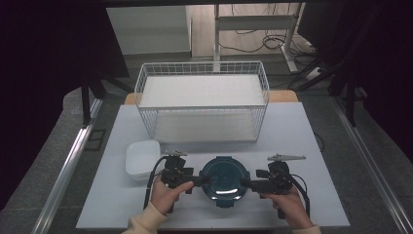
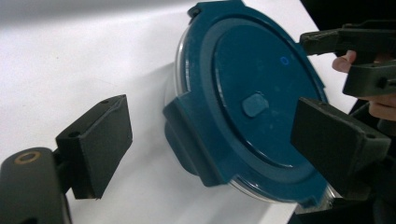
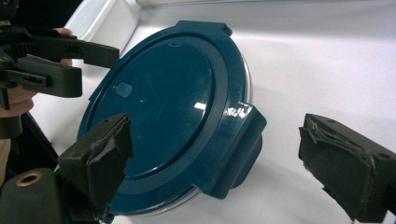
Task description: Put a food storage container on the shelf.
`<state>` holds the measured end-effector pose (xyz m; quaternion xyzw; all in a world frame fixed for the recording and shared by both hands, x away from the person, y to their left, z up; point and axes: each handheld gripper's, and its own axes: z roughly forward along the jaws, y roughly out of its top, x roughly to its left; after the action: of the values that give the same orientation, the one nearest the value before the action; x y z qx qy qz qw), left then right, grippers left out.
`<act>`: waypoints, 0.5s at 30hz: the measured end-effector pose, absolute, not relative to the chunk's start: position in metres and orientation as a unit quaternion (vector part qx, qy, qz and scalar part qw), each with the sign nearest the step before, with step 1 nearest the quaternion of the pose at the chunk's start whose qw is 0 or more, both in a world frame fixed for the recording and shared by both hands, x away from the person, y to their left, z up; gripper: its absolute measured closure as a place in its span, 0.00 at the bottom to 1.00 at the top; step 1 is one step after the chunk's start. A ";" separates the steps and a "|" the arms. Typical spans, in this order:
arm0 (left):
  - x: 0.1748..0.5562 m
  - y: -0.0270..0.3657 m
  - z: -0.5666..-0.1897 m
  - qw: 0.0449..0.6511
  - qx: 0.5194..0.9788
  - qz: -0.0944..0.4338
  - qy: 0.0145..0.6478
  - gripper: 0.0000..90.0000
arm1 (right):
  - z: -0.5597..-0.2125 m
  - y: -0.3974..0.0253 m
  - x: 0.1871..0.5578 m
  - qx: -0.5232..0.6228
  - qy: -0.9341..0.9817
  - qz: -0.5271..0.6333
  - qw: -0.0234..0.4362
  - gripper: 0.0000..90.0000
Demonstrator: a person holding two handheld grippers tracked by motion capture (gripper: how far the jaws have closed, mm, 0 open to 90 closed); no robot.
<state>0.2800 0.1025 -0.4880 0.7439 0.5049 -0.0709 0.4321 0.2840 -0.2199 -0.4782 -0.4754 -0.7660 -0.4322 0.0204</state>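
A round container with a dark blue lid [image 1: 224, 180] sits on the white worktop [image 1: 292, 131] near the person's edge, between the two grippers. The left gripper [image 1: 195, 181] comes at it from the left, its fingers [image 2: 95, 144] spread wide on either side of one of the lid's side clips, not touching it. The right gripper [image 1: 247, 184] faces it from the right, its fingers [image 3: 100, 156] likewise well open around the opposite clip, holding nothing. A white dish [image 1: 142, 158] lies just left of the left gripper, and a white wire basket [image 1: 202, 100] stands on the far side of the worktop
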 end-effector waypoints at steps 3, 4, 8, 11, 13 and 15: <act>0.283 0.102 -0.493 0.431 0.741 -0.078 0.510 0.14 | -0.480 -0.219 0.286 -0.479 -0.763 -0.434 0.024 0.10; 0.284 0.101 -0.496 0.434 0.735 -0.092 0.513 0.14 | -0.480 -0.218 0.286 -0.481 -0.761 -0.433 0.028 0.10; 0.287 0.100 -0.505 0.428 0.734 -0.107 0.516 0.14 | -0.485 -0.215 0.289 -0.486 -0.761 -0.428 0.036 0.09; 0.288 0.099 -0.506 0.427 0.733 -0.107 0.518 0.15 | -0.489 -0.212 0.291 -0.488 -0.762 -0.423 0.046 0.09; 0.288 0.097 -0.507 0.429 0.733 -0.107 0.517 0.15 | -0.491 -0.211 0.291 -0.490 -0.761 -0.422 0.051 0.09; 0.289 0.096 -0.508 0.430 0.735 -0.108 0.513 0.15 | -0.494 -0.210 0.292 -0.492 -0.761 -0.420 0.055 0.09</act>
<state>0.2889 0.0963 -0.5079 0.7350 0.5131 -0.1078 0.4298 0.2924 -0.2099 -0.4938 -0.4916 -0.7607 -0.4202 0.0553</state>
